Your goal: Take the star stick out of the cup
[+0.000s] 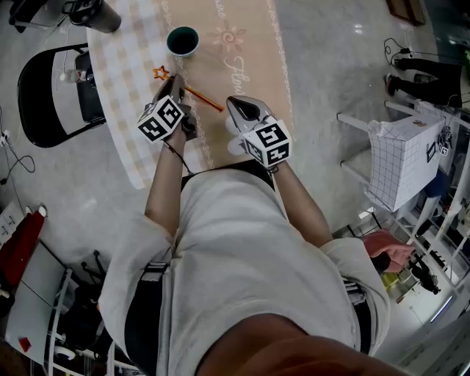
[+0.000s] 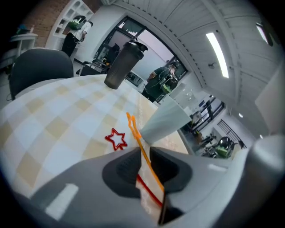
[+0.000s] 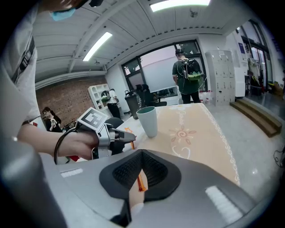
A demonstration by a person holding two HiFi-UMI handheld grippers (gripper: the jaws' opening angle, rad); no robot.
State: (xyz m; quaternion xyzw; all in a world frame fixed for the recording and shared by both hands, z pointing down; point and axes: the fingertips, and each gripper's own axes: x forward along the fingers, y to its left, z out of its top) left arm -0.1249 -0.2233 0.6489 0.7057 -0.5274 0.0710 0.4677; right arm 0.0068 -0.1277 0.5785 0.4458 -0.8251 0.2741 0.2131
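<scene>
The orange star stick (image 1: pixel 202 96) lies on the table, its star (image 1: pixel 160 73) on the checked cloth below the teal-rimmed cup (image 1: pixel 182 40). My left gripper (image 1: pixel 172 79) hovers over the stick's upper part. In the left gripper view the jaws (image 2: pixel 144 153) stand slightly apart, open, with the stick (image 2: pixel 136 133) running between them; the pads do not press on it. A red star shape (image 2: pixel 116 139) shows on the cloth beside it. The cup (image 2: pixel 164 120) stands just beyond. My right gripper (image 1: pixel 233 103) is by the stick's tail, jaws (image 3: pixel 141 156) nearly together and empty.
A dark tumbler (image 1: pixel 99 13) stands at the table's far left corner, next to a black chair (image 1: pixel 55 95). The beige runner (image 1: pixel 250 66) covers the table's right half. A white boxy stand (image 1: pixel 404 158) and clutter are on the floor to the right. People stand in the background.
</scene>
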